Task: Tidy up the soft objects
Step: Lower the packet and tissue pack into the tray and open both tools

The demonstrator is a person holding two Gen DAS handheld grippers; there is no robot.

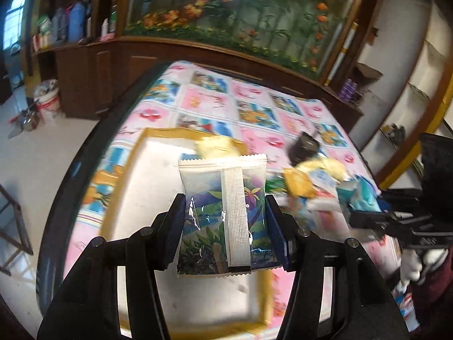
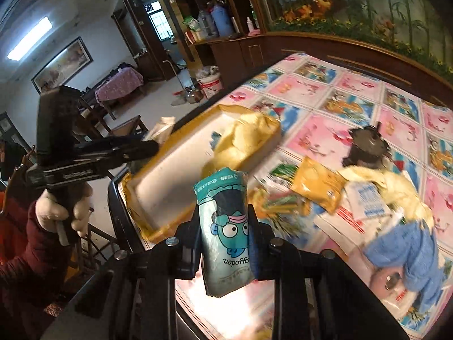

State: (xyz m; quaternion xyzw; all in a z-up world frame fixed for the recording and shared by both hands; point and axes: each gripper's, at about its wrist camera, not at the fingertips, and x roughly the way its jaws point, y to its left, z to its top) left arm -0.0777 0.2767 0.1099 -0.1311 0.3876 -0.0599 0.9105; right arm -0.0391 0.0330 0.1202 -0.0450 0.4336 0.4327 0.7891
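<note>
Left gripper (image 1: 223, 221): clamped on the tropical-print sachet (image 1: 223, 212), jaws pressing its two side edges; sachet upright, hanging above the white tray (image 1: 136, 198)
Right gripper (image 2: 225, 238): clamped on the teal cartoon pack (image 2: 223, 226) at mid-body; pack over the table's near edge, just beside the tray (image 2: 175, 170)
Sachet handling: judged light, film slippery, contents yielding; side grip below the top crimp looks sound; back seam strip stiffer than the faces
Teal pack handling: soft and squashy, bulges above the jaws; judged light; firm pinch may crease it, not break it
Tray contents: yellow crumpled cloth (image 2: 243, 138) at the far corner
Still on tablecloth (image 2: 325, 90): yellow packet (image 2: 317, 181); blue cloth (image 2: 407, 246); others blurred
Risk: film slipping if jaws ease
</note>
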